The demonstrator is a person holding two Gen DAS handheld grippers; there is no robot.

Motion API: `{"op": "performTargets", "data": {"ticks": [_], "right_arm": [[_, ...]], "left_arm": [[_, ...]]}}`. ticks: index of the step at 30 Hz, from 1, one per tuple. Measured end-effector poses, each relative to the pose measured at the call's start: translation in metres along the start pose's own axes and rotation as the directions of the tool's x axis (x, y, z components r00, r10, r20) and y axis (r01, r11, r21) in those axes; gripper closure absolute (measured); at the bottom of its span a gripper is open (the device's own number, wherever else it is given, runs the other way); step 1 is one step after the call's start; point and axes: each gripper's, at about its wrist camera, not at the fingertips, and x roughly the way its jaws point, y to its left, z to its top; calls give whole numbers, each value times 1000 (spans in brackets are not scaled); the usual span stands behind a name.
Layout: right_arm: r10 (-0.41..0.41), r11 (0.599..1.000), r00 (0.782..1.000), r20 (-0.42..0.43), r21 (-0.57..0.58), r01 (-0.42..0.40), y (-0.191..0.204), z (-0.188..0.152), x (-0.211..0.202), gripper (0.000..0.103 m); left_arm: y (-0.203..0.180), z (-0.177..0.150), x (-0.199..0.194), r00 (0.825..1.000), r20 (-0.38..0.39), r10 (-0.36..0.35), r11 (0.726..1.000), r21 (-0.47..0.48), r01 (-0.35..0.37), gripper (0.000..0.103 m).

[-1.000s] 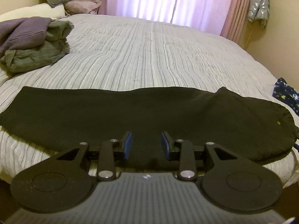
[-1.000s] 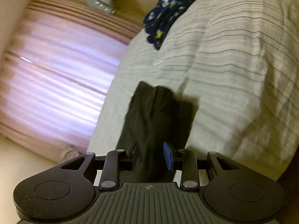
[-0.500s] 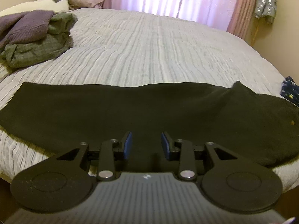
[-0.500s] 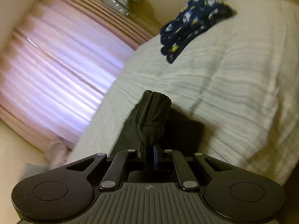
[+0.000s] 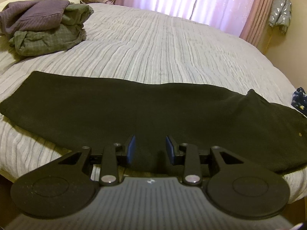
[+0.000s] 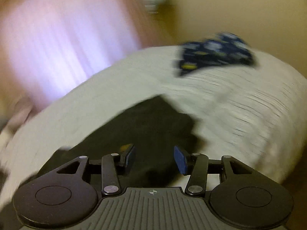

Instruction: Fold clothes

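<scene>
While a long black garment lies flat across the near edge of a striped grey bed, the left claw hovers just above its front hem with its blue pads spread and nothing between them. Seen in a motion-blurred right-wrist view, the right claw is also spread wide and empty, over the garment's end. A heap of purple and green clothes sits at the bed's far left, a navy patterned piece near the right edge, and pink curtains hang behind.
</scene>
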Motion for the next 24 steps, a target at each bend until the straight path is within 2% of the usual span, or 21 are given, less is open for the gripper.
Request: {"op": "performTargets", "data": {"ticks": [2, 4, 5, 7, 8, 12, 16, 17, 19, 20, 24], "right_arm": [[44, 995, 998, -41, -89, -47, 27, -14, 12, 54], [41, 978, 997, -70, -199, -54, 50, -36, 23, 54], [15, 963, 997, -74, -268, -35, 57, -47, 30, 54], [-50, 917, 992, -112, -398, 1, 67, -69, 48, 54], [-57, 917, 991, -118, -399, 5, 69, -68, 48, 54], [-76, 926, 988, -135, -378, 20, 75, -58, 43, 54], [-78, 930, 990, -119, -367, 29, 79, -61, 32, 54], [-84, 928, 989, -118, -370, 34, 81, -64, 31, 54], [-97, 920, 989, -110, -389, 47, 88, -66, 21, 54], [-99, 922, 989, -111, -384, 49, 89, -65, 21, 54], [-86, 944, 989, -124, -328, 41, 82, -55, 26, 54]], "left_arm": [[1, -2, 2, 1000, 17, -3, 1000, 4, 3, 73], [6, -8, 10, 999, 30, 26, 999, 38, -27, 73], [9, -12, 14, 999, 34, 39, 998, 53, -41, 73], [19, -17, 20, 998, 39, 54, 997, 61, -56, 81], [23, -20, 23, 997, 42, 62, 996, 65, -64, 84], [44, -18, 12, 994, 76, 77, 996, 35, -80, 84], [88, -18, 11, 988, 78, 129, 991, -54, -125, 90], [105, -17, 11, 988, 79, 131, 985, -119, -121, 98], [140, -13, 9, 989, 83, 119, 961, -258, -94, 100], [152, -10, 8, 987, 89, 133, 950, -297, -101, 100], [182, 3, -3, 964, 99, 245, 916, -350, -197, 100]]}}
